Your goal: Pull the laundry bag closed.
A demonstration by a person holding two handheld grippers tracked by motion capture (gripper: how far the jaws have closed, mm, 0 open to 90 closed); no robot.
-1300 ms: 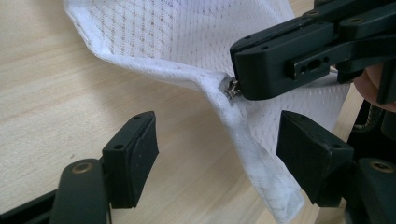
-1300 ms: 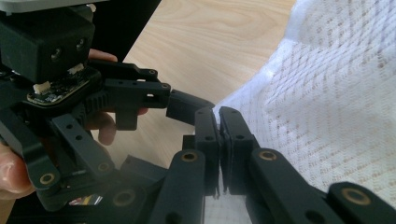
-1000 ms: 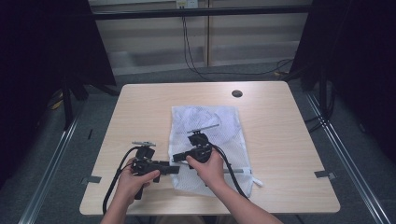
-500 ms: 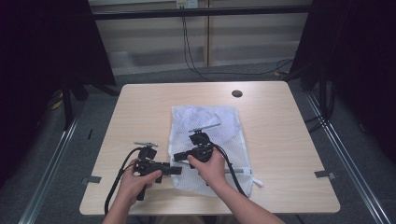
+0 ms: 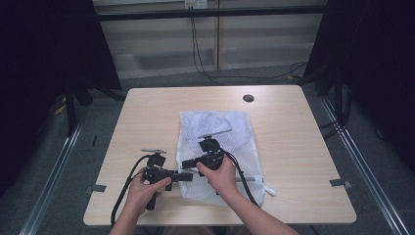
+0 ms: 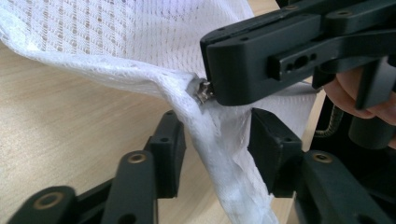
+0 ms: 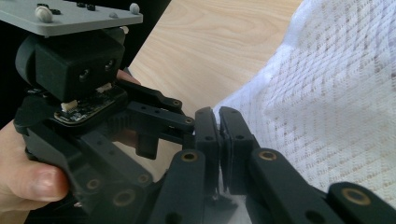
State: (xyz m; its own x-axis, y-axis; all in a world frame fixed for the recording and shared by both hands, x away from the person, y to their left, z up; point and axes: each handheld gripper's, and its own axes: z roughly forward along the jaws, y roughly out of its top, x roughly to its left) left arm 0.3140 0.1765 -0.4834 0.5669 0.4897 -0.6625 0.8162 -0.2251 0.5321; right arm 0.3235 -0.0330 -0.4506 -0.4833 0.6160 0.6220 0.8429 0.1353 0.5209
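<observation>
A white mesh bag [image 5: 230, 132] lies flat on the wooden table [image 5: 293, 147]. My right gripper [image 5: 186, 164] points left at the bag's near left corner. Its jaws are shut [image 7: 218, 126] on the bag's edge by the small metal zipper pull [image 6: 203, 91], and they lift the fabric [image 6: 140, 56] a little. My left gripper [image 5: 188, 176] comes in from the left. Its jaws [image 6: 217, 154] have just been closing. They stand on either side of a hanging fold of the bag's edge [image 6: 224, 172], and a gap still shows between the pads.
A small dark round hole [image 5: 248, 98] sits near the table's far edge. The bag's zipper line and white pull cord [image 5: 254, 180] run along its near edge. Black cables trail from both grippers towards the front edge. Bare tabletop lies left and right of the bag.
My left hand has edged right, bringing its gripper up to the bag's left corner beside the right gripper. The right hand and the bag have stayed put.
</observation>
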